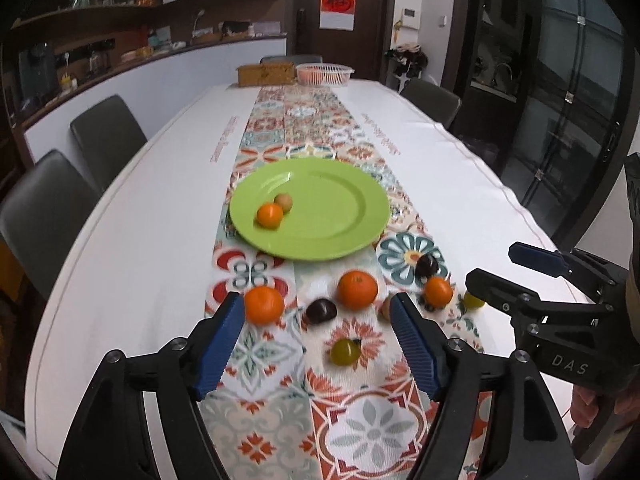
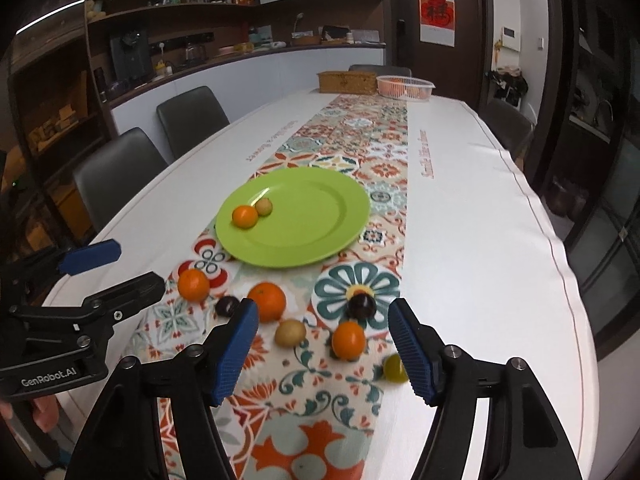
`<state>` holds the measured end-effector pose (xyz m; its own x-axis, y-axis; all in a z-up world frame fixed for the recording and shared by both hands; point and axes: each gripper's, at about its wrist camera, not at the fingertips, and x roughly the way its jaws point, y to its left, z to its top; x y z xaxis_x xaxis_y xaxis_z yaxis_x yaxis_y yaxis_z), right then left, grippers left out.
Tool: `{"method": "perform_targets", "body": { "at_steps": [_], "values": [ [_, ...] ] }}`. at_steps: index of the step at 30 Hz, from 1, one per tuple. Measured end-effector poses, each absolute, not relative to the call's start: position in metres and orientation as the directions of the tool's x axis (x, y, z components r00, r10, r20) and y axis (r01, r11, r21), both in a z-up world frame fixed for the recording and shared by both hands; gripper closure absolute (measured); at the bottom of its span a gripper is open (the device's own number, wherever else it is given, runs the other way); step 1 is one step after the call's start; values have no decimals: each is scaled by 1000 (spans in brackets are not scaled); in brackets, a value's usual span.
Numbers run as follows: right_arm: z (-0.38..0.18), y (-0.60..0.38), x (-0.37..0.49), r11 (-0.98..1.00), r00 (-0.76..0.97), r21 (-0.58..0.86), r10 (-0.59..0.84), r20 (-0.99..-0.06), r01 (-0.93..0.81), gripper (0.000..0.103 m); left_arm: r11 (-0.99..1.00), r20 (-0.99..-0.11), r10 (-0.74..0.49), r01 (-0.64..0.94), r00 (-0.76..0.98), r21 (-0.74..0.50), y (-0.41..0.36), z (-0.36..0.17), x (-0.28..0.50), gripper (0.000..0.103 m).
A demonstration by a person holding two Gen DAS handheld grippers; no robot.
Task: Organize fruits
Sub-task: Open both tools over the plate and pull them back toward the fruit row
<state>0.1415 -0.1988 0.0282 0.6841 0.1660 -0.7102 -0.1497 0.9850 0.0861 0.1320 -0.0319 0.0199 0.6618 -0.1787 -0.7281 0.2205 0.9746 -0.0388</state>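
Loose round fruits (image 2: pixel 266 301) lie near the worktop's (image 2: pixel 480 240) near edge; my left gripper (image 1: pixel 318 344) and right gripper (image 2: pixel 322 346) fingers hang released before the green plate (image 2: pixel 312 236).

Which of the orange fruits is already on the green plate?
The small orange at the plate's left side, touching a little tan fruit. The other three oranges lie on the patterned runner, nearer the tools.

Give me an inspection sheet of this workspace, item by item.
Surface: long table under a white cloth with a patterned runner.
Job's things: green plate holding one orange fruit and one tan fruit; eight more fruits loose on the runner.
Clutter: woven box, white basket at the far end.
Grippers: left gripper and right gripper open, empty.
Cables: nothing seen.
Surroundings: chairs, shelves, door.
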Motion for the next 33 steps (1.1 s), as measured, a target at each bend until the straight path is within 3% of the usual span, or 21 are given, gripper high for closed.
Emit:
{"method": "perform_targets", "body": {
  "at_steps": [19, 33],
  "values": [
    [-29, -209, 149, 986, 563, 87, 154, -812, -143, 35, 981, -831, -144, 190, 537, -48, -46, -37, 135, 30],
    [-41, -202, 171, 975, 565, -8, 121, -816, -221, 42, 980, -858, -107, 197, 502, -7, -65, -55, 149, 45]
  ]
}}
